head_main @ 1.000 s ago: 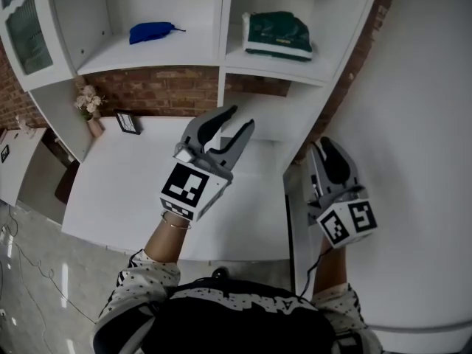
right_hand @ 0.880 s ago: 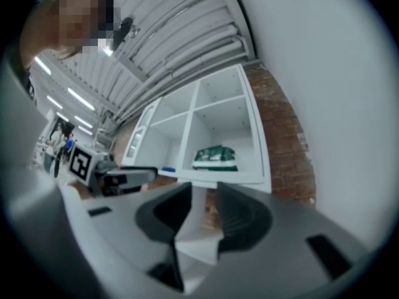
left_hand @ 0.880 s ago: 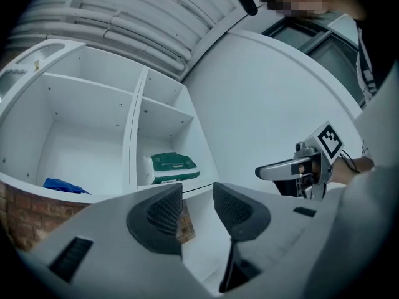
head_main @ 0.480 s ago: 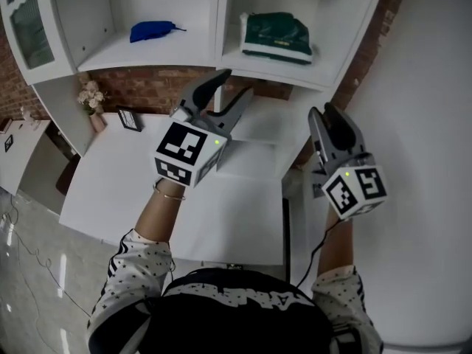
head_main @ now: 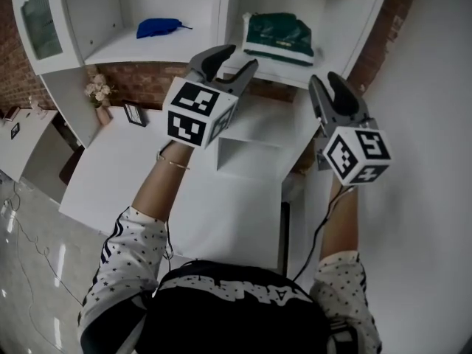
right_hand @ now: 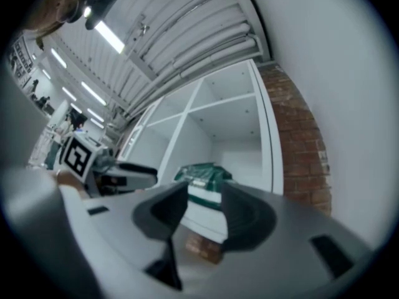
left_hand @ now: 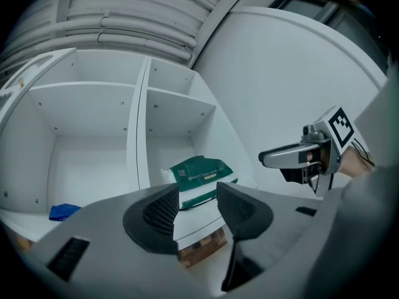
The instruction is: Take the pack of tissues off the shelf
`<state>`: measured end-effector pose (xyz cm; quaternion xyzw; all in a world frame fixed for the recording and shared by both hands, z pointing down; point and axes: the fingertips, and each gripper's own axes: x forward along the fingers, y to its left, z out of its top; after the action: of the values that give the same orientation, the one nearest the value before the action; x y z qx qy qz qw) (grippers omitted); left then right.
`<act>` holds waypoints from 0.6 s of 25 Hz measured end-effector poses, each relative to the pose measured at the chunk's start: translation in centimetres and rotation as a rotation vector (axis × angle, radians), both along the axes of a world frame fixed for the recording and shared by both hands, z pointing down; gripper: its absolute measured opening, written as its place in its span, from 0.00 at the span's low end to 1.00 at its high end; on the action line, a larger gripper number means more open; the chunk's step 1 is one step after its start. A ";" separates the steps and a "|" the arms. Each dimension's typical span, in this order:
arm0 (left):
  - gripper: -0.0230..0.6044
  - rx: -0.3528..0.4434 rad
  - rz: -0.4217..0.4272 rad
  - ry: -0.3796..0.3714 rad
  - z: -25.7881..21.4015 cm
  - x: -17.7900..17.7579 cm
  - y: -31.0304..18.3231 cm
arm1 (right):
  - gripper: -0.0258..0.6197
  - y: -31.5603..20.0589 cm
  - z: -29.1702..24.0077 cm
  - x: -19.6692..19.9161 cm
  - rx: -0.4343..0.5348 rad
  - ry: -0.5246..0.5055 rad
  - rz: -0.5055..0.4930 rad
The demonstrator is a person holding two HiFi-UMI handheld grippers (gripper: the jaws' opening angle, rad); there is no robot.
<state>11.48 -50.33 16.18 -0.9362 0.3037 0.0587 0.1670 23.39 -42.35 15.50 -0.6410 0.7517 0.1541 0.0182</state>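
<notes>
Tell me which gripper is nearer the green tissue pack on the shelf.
Left, narrowly. The left gripper sits just below-left of the tissue pack, at its shelf's edge; the right gripper hangs lower, off to its right. Both grippers' jaws have just been opening, gripping nothing.

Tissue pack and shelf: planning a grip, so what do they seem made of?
Tissue pack: looks like soft plastic film, dark green with a white band; its top is creased and puffy. Shelf: smooth matt white board, probably laminated; flat panels, sharp edges.
</notes>
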 end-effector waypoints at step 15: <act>0.41 -0.083 -0.089 -0.056 -0.7 2.4 -4.2 | 0.34 -7.2 -0.9 1.1 -0.160 0.107 0.099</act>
<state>13.92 -54.54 15.46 -0.9291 0.3424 0.0124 0.1389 24.46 -49.56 14.64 -0.6677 0.7288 0.1285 -0.0810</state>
